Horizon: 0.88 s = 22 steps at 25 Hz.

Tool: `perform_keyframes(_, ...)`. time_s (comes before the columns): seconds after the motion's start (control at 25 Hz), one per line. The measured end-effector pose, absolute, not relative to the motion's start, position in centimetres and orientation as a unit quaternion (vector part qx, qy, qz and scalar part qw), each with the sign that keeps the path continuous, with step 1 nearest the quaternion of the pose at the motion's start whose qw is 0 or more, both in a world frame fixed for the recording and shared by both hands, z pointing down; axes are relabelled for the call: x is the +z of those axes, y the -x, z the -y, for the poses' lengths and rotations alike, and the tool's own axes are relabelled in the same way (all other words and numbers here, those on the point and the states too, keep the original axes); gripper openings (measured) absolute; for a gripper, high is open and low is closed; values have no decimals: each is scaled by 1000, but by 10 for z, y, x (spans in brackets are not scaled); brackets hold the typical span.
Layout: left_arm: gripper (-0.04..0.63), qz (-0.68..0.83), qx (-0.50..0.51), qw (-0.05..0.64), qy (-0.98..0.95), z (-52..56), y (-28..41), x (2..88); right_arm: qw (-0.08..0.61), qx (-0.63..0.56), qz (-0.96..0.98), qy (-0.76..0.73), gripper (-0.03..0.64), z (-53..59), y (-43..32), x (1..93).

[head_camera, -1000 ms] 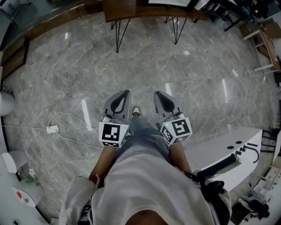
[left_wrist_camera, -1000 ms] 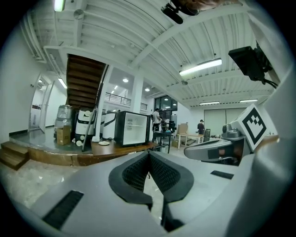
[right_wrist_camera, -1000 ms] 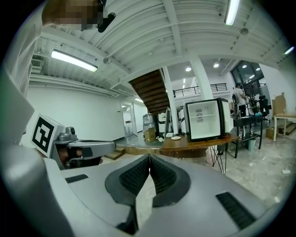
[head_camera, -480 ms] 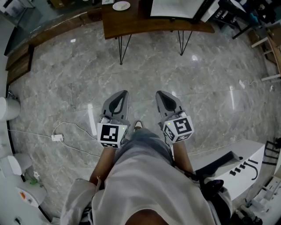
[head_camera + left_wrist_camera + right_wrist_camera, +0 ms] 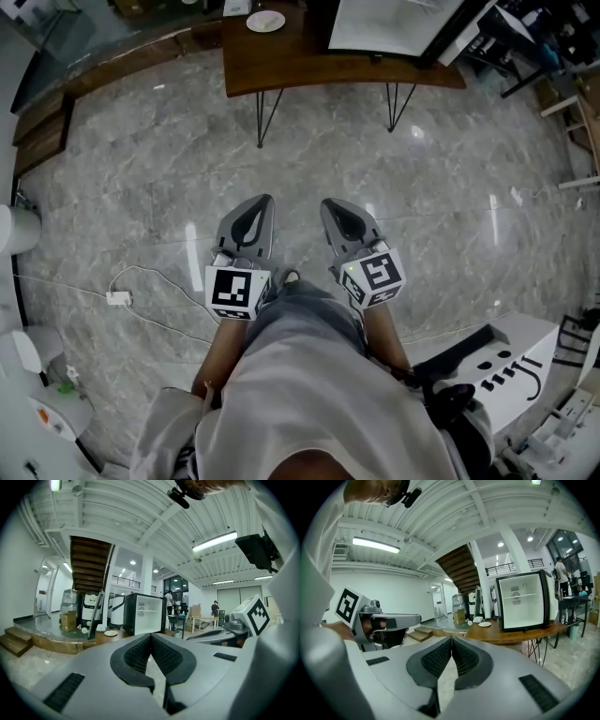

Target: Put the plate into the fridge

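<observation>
Plate [image 5: 266, 20], where is it now?
— At twelve o'clock from me in the head view, on the wooden table [image 5: 309, 61], near its left end. The fridge [image 5: 522, 602] stands on that same table at three o'clock of the plate, door open, white inside.
— And your claws?
— My left gripper [image 5: 266, 199] and my right gripper [image 5: 327, 202] sit side by side over the marble floor [image 5: 141, 187], each with jaws pressed together on nothing, well apart from the plate

Wooden table [image 5: 281, 61] nearer; plate [image 5: 266, 21] now in view.
</observation>
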<state>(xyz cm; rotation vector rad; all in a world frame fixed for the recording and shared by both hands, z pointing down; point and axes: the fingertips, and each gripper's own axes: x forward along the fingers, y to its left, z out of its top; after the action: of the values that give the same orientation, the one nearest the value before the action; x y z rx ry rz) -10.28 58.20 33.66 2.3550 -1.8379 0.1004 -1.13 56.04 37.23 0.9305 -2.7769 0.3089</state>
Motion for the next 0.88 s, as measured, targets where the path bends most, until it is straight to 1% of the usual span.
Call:
perform_keyframes(0.16,17,609,27,90,-788,-566,123,339,111,103,938,-313,17,-552,34,372)
perform_keyframes(0.44,16,591,10,82,-803,-527,168,336,114,98,932,-329,17,-527,79,371)
perform_keyframes(0.72,16,576,8,88,-813,-495,246,335,116,94,933,-327,17,-505,167,361)
perform_keyframes(0.88,16,564,16,85,-821,-469,294,334,120,95,937,-313,17,-488,232,359)
